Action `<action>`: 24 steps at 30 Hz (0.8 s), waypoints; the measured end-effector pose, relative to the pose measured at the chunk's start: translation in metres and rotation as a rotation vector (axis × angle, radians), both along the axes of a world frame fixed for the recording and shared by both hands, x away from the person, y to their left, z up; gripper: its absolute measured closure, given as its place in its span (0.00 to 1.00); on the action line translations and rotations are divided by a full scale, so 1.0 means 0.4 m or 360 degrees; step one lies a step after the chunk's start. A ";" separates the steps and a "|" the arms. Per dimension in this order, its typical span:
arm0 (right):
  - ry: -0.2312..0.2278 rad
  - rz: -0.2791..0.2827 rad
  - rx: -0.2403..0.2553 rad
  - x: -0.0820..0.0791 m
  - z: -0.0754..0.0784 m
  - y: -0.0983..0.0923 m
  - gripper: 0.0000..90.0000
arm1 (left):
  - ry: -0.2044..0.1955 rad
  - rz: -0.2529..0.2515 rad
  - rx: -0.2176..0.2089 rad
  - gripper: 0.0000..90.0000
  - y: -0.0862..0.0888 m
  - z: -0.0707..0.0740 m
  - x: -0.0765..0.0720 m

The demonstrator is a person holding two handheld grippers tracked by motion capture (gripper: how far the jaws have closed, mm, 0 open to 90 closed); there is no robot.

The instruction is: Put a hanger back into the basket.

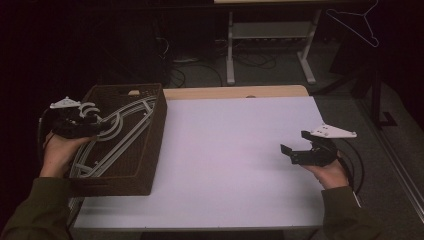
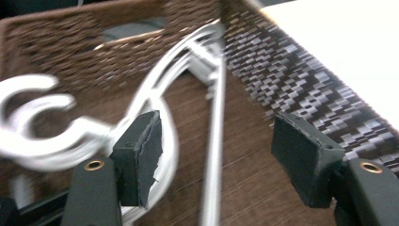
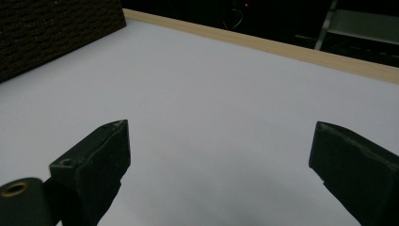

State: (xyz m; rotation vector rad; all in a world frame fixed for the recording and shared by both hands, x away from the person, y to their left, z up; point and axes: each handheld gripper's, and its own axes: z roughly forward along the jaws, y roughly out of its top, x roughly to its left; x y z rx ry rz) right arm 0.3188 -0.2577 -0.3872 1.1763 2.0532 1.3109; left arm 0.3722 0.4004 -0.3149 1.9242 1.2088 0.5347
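A dark brown woven basket stands on the left end of the white table. Several white plastic hangers lie in it, hooks toward the left. My left gripper hovers over the basket's left side by the hooks. In the left gripper view its jaws stand apart above the hangers; a thin hanger bar runs below the gap, and the pads press on nothing. My right gripper is held over the table's right part, open, with bare tabletop between its pads.
The basket's wall shows at the far left of the right gripper view. The table's wooden back edge runs behind the white top. Beyond it stand a desk frame on the floor and a white hanger hanging at top right.
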 end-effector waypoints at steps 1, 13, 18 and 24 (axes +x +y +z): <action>-0.0003 0.0002 0.0003 -0.001 0.003 0.000 0.05 | -0.0016 -0.0034 -0.0019 0.36 -0.014 0.002 -0.001; -0.0073 0.0085 0.0053 -0.015 0.054 0.020 0.02 | -0.0156 -0.0303 -0.0246 0.23 -0.158 0.006 -0.027; -0.0107 0.0119 0.0071 -0.023 0.074 0.028 0.01 | -0.0217 -0.0422 -0.0320 0.20 -0.214 0.001 -0.048; -0.0141 0.0154 0.0102 -0.031 0.094 0.031 0.00 | -0.0306 -0.0557 -0.0392 0.15 -0.279 0.004 -0.081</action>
